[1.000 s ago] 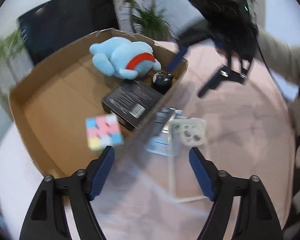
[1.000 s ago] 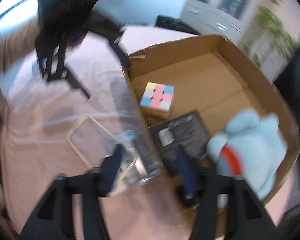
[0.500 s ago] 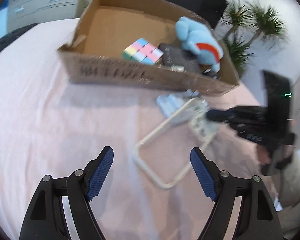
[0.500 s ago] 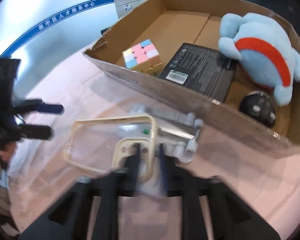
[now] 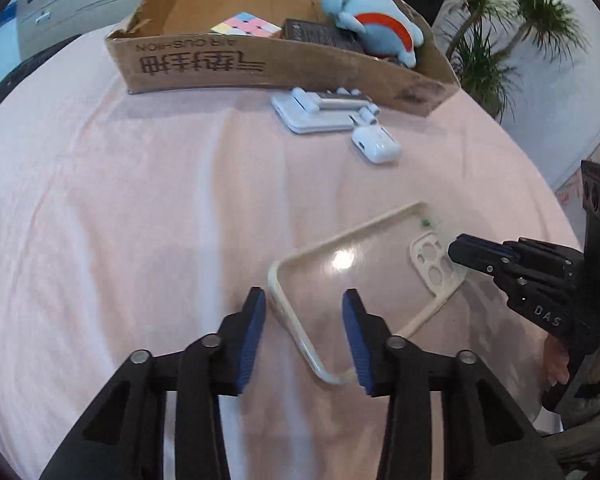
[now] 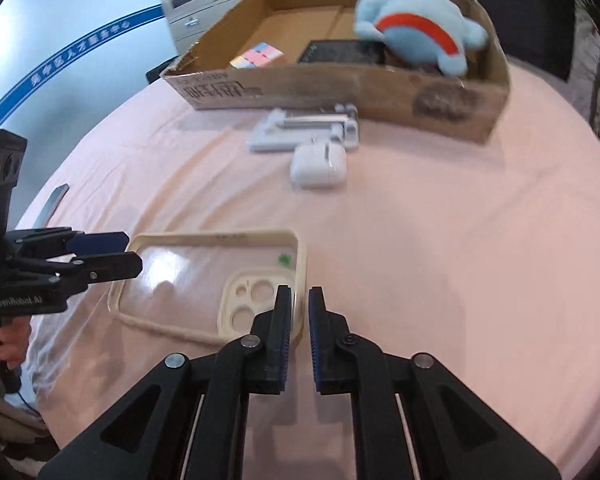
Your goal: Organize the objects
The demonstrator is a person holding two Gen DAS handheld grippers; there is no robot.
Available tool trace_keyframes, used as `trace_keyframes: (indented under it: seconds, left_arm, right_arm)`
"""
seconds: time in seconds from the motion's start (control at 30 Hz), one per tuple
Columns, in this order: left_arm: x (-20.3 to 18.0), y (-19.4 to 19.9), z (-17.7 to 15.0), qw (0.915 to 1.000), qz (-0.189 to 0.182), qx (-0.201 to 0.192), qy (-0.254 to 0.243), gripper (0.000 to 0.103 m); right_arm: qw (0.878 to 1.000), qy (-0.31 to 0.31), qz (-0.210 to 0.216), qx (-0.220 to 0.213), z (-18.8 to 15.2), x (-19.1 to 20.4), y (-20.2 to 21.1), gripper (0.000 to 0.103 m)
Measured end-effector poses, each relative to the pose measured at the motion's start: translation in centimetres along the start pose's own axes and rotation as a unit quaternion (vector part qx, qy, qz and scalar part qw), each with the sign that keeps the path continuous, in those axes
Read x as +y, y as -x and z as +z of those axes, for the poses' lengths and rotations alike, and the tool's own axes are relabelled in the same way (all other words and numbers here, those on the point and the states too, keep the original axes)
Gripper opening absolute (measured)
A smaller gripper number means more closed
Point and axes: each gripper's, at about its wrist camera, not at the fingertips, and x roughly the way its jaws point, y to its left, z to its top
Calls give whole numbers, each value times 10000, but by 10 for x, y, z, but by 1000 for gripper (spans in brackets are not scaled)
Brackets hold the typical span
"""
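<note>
clear phone case with cream rim and cream camera cutout [image 5: 364, 276] lies flat on the desk under a pink cloth [image 5: 140, 220], near the front edge, well apart from the box. right gripper [image 6: 299, 334] nearly closed, pinching the case's rim at the camera-cutout corner, rim between its blue pads [image 6: 285, 332]. left gripper [image 5: 304, 336] partly open and has just been closing, straddles the opposite short end of the case; rim sits between the pads, left pad close beside the rim, cannot tell if it touches, right pad over the clear back, no squeeze visible. a person's hand [image 6: 14, 338] shows below the left gripper's handle. further back on the cloth: white earbud charging case [image 6: 318, 166], just beside a folded white-grey phone stand [image 6: 300, 132], which lies near the front wall of a shallow brown cardboard box [image 6: 340, 92] with printing on its side. inside the box: pastel puzzle cube [image 5: 246, 26] at left, black flat printed box [image 5: 320, 34] in the middle, light blue plush toy with red band [image 5: 372, 24] at right, resting partly on the black box. green potted plants [image 5: 500, 48] behind the desk on the right in the left wrist view.
</note>
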Motion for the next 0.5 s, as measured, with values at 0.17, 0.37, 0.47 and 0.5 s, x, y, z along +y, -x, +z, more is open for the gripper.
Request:
trace_keyframes:
  seconds: [0.17,0.37,0.47,0.5]
  left_arm:
    - [3,-1,1,9996,259,-34,61,13]
    - [2,-2,3,9991,420,-60,94,11]
    - [-1,-1,0,9981,575,-182,146,11]
    - [-1,-1,-1,9978,603,-202,181,11]
  right_arm:
    - [9998,-118,-37,-142,-2,-1,-1,11]
    - [9995,-108,-195,-224,-1,0,-2,12]
    - [9993,-69,-266,-246,-2,4,-2,10]
    - [9993,-72,-273,-248,-3,4,-1,10]
